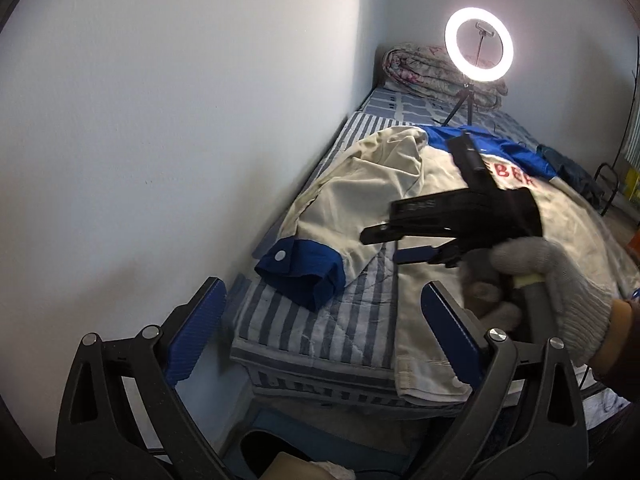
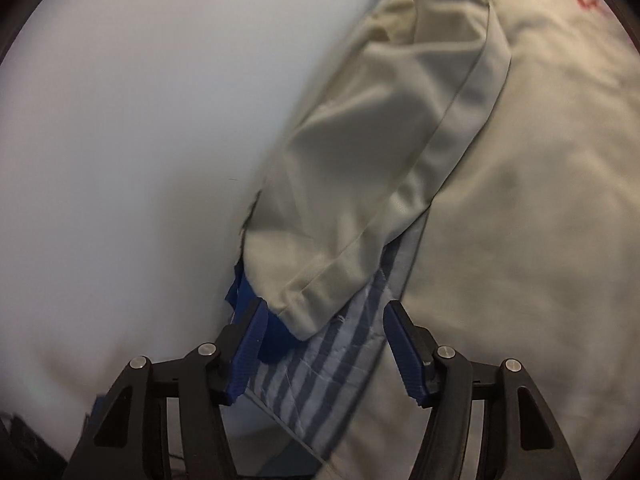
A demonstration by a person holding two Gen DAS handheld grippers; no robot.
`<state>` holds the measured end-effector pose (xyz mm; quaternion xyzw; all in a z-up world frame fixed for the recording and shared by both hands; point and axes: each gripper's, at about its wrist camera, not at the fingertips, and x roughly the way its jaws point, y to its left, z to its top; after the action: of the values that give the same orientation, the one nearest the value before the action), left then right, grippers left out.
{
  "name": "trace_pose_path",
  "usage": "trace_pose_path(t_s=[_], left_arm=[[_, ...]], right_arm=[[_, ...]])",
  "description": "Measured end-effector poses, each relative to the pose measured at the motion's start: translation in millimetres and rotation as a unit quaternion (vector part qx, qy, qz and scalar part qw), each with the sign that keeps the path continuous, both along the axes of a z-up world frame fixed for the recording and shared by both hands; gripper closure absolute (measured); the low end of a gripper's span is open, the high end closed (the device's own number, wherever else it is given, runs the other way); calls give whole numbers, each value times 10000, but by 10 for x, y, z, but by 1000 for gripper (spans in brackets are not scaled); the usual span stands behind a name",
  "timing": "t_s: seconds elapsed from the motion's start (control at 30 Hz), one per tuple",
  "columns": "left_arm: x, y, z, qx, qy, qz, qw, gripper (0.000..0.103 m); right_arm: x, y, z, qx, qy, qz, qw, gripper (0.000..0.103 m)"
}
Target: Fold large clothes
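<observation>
Blue pads of the left tongs [image 1: 320, 340] gape wide, holding nothing. Right tongs [image 2: 324, 346] gape too, right by the blue cuff [image 2: 276, 340]. Big cream jacket [image 1: 360, 200] lies on the bed [image 1: 340, 320]; a sloppy pinch could grab the bedsheet or drop the sleeve [image 2: 380, 160].

This is a small bedroom in a home: a single bed [image 1: 320, 320] with a blue-and-white striped quilted cover is pushed into the corner against a plain white wall [image 1: 180, 120], running from 6 o'clock up toward 1 o'clock in the left wrist view. At its far end, around 1 o'clock, lies a rolled floral quilt [image 1: 424, 72], with a lit ring light [image 1: 479, 49] on a little tripod standing on the bed before it. A cream and blue jacket [image 1: 400, 176] is spread over the cover.
</observation>
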<state>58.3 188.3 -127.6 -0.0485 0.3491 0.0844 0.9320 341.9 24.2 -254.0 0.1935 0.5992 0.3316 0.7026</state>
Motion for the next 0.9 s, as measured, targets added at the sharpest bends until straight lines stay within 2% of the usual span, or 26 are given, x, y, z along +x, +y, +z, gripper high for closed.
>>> trace_pose_path(t_s=[0.17,0.33,0.37,0.43,0.5,0.53,0.6,0.7,0.77,0.9], left_arm=[[-10,-77,15,292,-33,-16,9996,3],[-1,-83,7,297,-28,-44,9995,3],[3,-81,0,294,-24,-41,9996,3],[3,-78,-4,301,-41,-34,9995,3],[-13,-74,7,325,-64,-19,9995,3],[-19,-61,9,332,-78,-3,9994,3],[-36,-31,8,294,-95,20,9995,3],[-66,30,11,192,-117,32,9997,4],[-88,68,2,89,-127,46,9999,6],[-72,89,-9,-211,-54,-44,9998,18]], right_arm=[[6,210,-123,-149,174,8,9997,39],[-16,371,-139,-302,112,79,9995,41],[-16,413,-151,-339,105,95,9993,44],[12,566,-266,-391,138,159,9990,62],[-10,624,-301,-442,118,198,9988,70],[-29,654,-316,-433,89,240,9987,82],[-66,689,-322,-415,102,297,9986,97],[-90,567,-156,-122,37,327,9994,102],[-133,371,76,189,-54,386,9991,103],[-215,-64,331,339,-327,420,9980,103]])
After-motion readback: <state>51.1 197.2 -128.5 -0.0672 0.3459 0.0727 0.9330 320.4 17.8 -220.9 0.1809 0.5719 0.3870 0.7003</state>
